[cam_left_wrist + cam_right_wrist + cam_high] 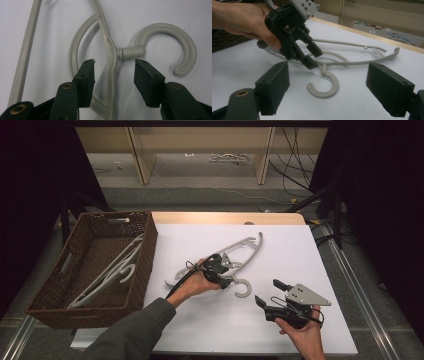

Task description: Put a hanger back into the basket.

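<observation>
One grey plastic hanger (235, 254) lies flat on the white table (200, 320), near its middle, to the right of the woven basket (145, 270). Its long axis runs diagonally in the high view, from lower left to upper right, and its hook (243, 288) sticks out toward the person's side with the open end curling back.

In the left gripper view, the left gripper (115, 66) stands over the neck of the hanger, just where the hook joins the body. The jaws are half open with the neck between them, and the pads are not pressing on it yet.

I think the main risk is a bad grip. The neck is thin and rounded, so if the jaws close a little off centre, the hanger may slip or swing around when lifted. Its long end could then catch the basket rim.

The right gripper (266, 293) waits apart near the table's front edge, its jaws wide and empty.
</observation>
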